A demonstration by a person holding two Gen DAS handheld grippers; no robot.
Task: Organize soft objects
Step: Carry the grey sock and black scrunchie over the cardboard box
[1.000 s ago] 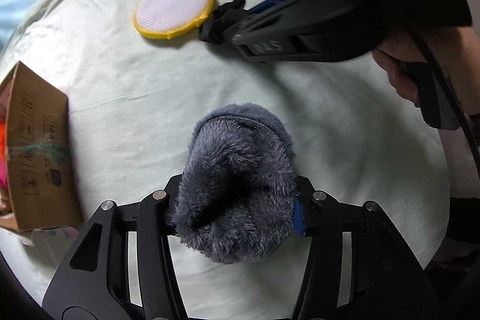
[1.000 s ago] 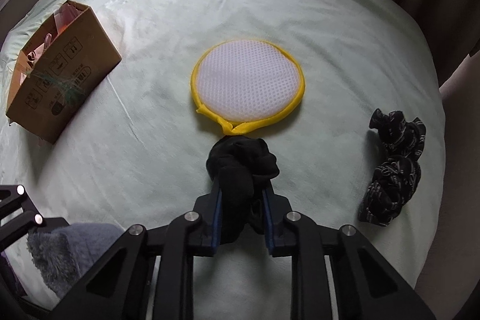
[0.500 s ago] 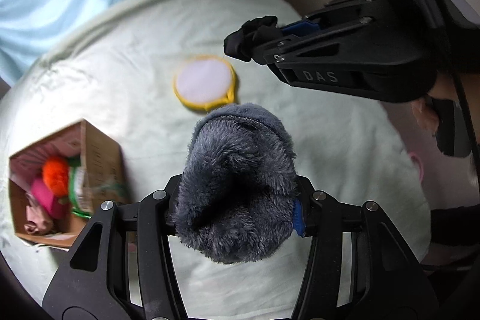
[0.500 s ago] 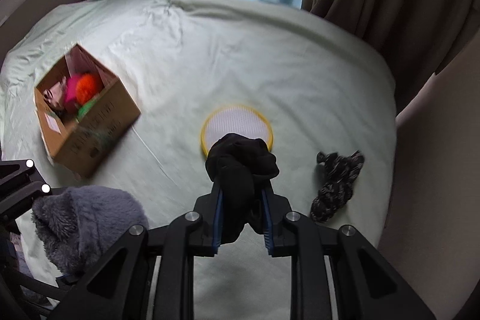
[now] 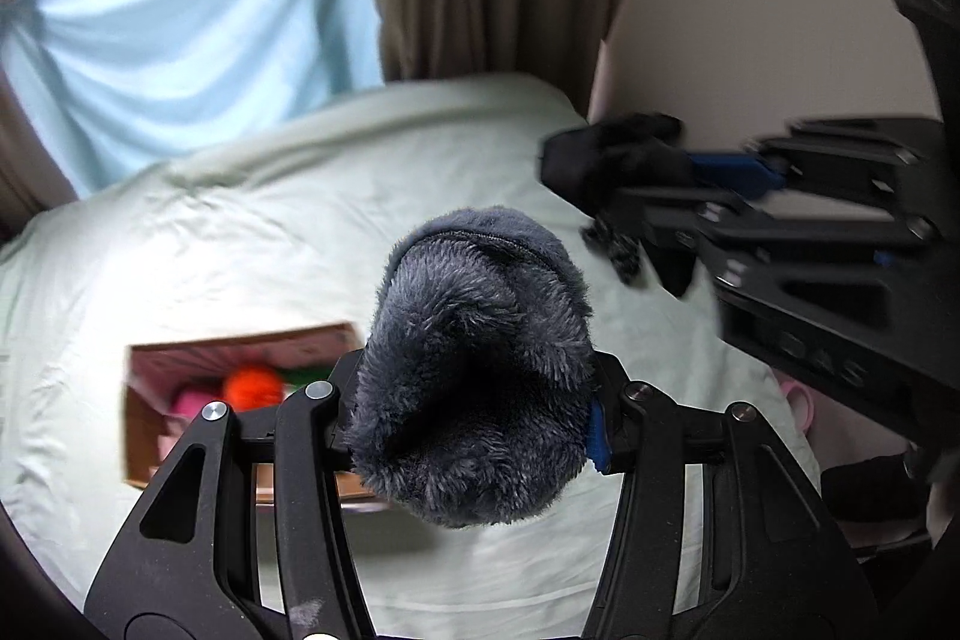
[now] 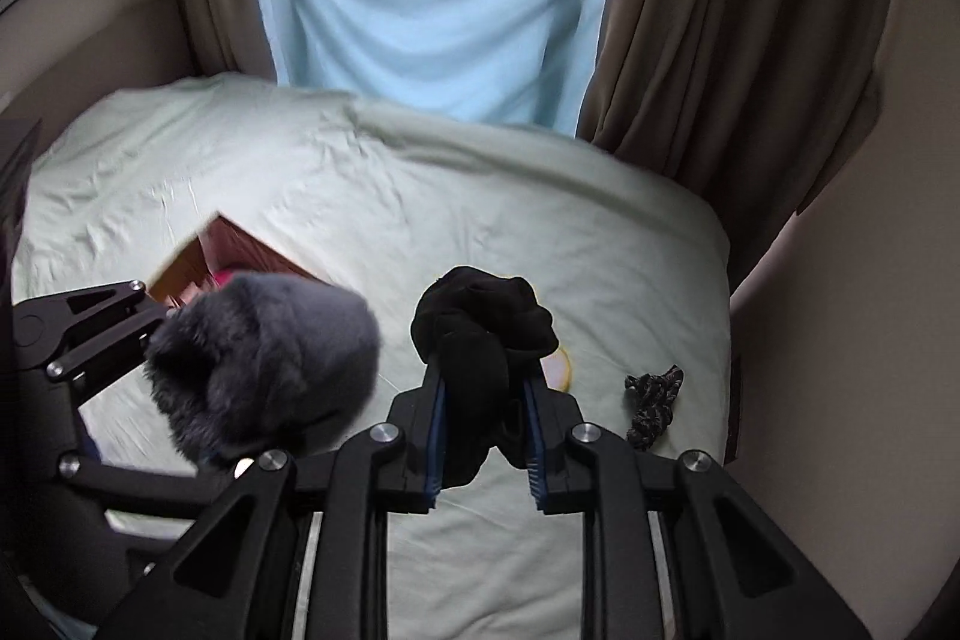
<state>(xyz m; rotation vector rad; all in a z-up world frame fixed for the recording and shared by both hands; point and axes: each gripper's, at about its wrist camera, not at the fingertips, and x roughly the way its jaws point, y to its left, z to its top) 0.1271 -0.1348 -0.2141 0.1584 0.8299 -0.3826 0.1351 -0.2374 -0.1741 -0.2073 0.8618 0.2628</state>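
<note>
Above the pale green bed sheet [image 6: 540, 232] and open cardboard box [image 5: 144, 436], the left hand-held gripper [image 5: 474, 418] clamps a fluffy grey plush pouch [image 5: 480, 376]; the right hand-held gripper [image 6: 483, 400] pinches a bunched black sock [image 6: 480, 322] between its jaws.

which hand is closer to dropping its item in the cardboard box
Left, probably. The left gripper holds the grey fuzzy item right beside the open cardboard box; the right gripper with the black cloth is farther off.
</note>
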